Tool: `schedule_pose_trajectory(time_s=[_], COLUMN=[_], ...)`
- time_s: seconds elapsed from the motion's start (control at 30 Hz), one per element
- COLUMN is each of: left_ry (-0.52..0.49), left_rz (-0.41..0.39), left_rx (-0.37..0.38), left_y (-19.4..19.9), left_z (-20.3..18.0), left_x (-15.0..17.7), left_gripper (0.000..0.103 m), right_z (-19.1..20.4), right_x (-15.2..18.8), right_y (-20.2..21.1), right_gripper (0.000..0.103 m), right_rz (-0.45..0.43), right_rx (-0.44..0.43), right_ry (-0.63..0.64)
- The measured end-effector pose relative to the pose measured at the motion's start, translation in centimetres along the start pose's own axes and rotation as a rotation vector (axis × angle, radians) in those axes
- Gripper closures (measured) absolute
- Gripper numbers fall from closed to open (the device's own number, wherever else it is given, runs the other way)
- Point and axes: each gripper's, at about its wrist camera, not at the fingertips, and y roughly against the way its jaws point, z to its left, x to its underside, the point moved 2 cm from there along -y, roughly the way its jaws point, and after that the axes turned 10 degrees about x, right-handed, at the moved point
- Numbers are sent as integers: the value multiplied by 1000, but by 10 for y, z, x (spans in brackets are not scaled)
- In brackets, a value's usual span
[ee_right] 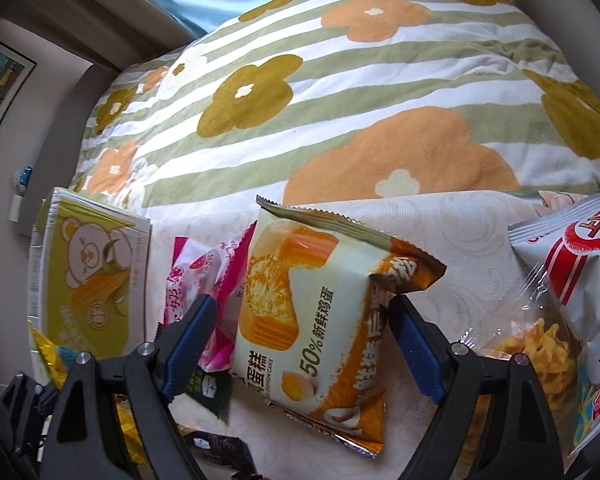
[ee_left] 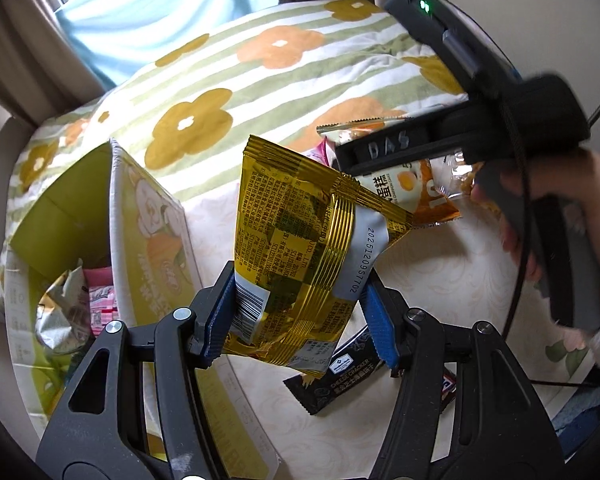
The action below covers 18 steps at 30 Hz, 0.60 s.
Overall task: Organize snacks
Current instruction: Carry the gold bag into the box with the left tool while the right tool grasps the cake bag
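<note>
Through my left wrist camera, my left gripper (ee_left: 300,312) was clamped on a gold foil snack packet (ee_left: 300,248), its blue pads (ee_left: 380,320) pressing the packet's lower part from both sides while the rest stood up and leaned away from me, lifted off the bed. To the left stood an open green cardboard box (ee_left: 116,216) with a cartoon print, and inside it lay a pink wrapped snack (ee_left: 100,300) and some silvery wrapping. Under the gold packet a black cheese cracker pack (ee_left: 340,380) lay on the cream bed sheet (ee_left: 440,288). Further right my right hand (ee_left: 560,216) held my right gripper over an orange and white chiffon cake packet (ee_left: 404,188). Behind everything spread the striped flower blanket (ee_left: 228,92). Through my right wrist camera, my right gripper (ee_right: 300,340) stood wide open, its two blue-padded fingers straddling the chiffon cake packet (ee_right: 312,320), which lay flat on the bed sheet (ee_right: 476,236); whether the pads touched it I could not tell. A pink snack packet (ee_right: 212,280) lay just beside the cake on its left, the green box (ee_right: 88,268) beyond that, and a clear bag of yellow crisps (ee_right: 540,360) with a red and white shrimp snack bag (ee_right: 580,256) to the right.
</note>
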Motion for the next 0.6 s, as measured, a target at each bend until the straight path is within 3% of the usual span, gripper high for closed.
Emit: schedule_pose_trajectory(time_s=[0.03, 0.13, 0.33, 0.6], left_ry=[7, 25, 33, 28], left_rz=[-4, -15, -45, -107], left_rx=[3, 13, 14, -28], left_y=[1, 3, 11, 47], left_z=[1, 2, -2, -15], left_x=[0, -1, -6, -9], left_gripper=[48, 48, 48, 48], right_z=[0, 0, -7, -4], right_x=[1, 4, 9, 8], right_y=[-1, -1, 17, 71], right_gripper=[33, 41, 44, 44], right_rz=[-3, -17, -57, -154], right_rx=[30, 35, 24, 4], right_ry=[17, 47, 58, 99])
